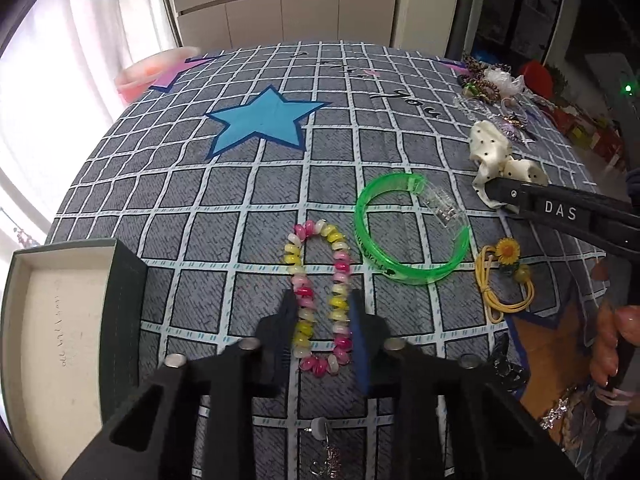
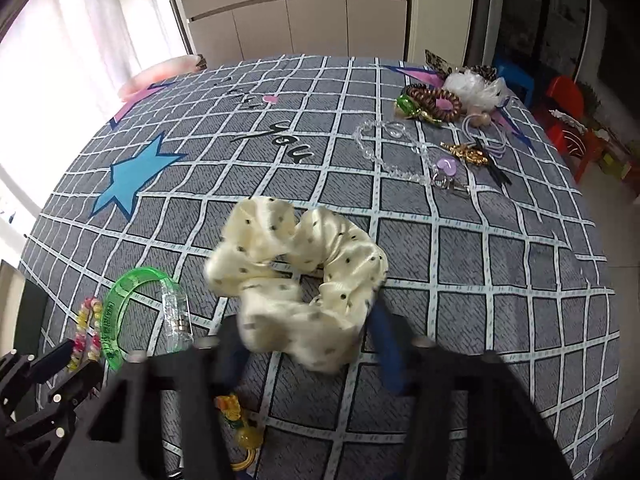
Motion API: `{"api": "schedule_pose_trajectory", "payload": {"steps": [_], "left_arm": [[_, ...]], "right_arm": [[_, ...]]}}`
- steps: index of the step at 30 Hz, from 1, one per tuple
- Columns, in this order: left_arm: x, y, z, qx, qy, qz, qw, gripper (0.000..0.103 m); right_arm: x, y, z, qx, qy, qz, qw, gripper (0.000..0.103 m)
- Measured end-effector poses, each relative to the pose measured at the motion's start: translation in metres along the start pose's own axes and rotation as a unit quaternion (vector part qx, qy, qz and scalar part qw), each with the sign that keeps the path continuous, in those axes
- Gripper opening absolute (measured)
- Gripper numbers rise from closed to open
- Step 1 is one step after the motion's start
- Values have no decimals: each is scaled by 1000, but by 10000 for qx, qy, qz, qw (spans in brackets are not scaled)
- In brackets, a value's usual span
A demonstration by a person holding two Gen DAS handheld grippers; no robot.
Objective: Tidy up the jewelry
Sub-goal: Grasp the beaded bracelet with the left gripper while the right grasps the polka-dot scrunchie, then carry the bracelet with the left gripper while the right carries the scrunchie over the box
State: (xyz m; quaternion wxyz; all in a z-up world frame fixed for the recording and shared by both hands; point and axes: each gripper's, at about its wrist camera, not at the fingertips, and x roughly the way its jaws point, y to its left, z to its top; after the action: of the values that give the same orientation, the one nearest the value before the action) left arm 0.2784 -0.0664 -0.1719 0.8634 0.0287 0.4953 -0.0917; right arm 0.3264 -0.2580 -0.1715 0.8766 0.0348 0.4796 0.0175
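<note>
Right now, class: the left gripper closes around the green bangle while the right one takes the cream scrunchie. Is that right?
Not quite. The left gripper closes around the pink-and-yellow bead bracelet, as the left wrist view shows; the green bangle lies beside it. The right gripper does take the cream scrunchie.

Left gripper: pointed steeply down, its two black fingers narrowed to a small gap, one on each side of the bracelet strand loop; firm pad contact cannot be confirmed. Right gripper: also angled steeply down, fingers part-closed around the scrunchie, the fabric bunched between them (edges motion-blurred, so grip is unconfirmed). From the left wrist view, the right gripper's black body enters from the right edge, with the person's hand wrapped round its handle.
</note>
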Motion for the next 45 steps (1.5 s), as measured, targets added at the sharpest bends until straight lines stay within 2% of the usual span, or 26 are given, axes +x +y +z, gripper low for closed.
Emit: {"api": "schedule_pose_trajectory", "payload": {"steps": [3,8,11,14,17,22,30,34,37,41,45], "left_arm": [[-6,4,3,-138,-27,-169,9998,24],[-35,8,13,-319,-178,-241,9990,23],[-60,4,13,-187,-348,-254,9989,23],[-81,2,7,-23,-564,-318,9979,22],[-104,12,-6,-103,-734,-465,9962,22],[-157,56,-37,-482,-946,-457,9933,22],[-214,144,-76,-647,-1143,138,9912,22],[-211,175,-89,-648,-1043,394,9916,22],[-194,193,-95,-735,-867,422,9926,22],[-160,211,-99,-879,-602,438,9933,22],[-131,216,-99,-867,-411,479,9942,22]], "right_arm": [[-2,-4,2,177,26,138,9997,26],[-26,-13,2,526,66,524,9972,25],[-48,-9,2,532,9,675,9963,25],[-73,-2,-4,438,-151,741,9962,25],[-101,6,-21,420,-321,839,9951,25],[-141,36,-51,274,-349,923,9947,25],[-200,125,-73,-229,-411,1475,9879,25],[-199,179,-74,-595,-285,1625,9845,25],[-185,218,-74,-821,-112,1681,9823,25],[-146,255,-70,-974,173,1657,9812,25],[-102,272,-65,-1029,485,1599,9806,25]]}}
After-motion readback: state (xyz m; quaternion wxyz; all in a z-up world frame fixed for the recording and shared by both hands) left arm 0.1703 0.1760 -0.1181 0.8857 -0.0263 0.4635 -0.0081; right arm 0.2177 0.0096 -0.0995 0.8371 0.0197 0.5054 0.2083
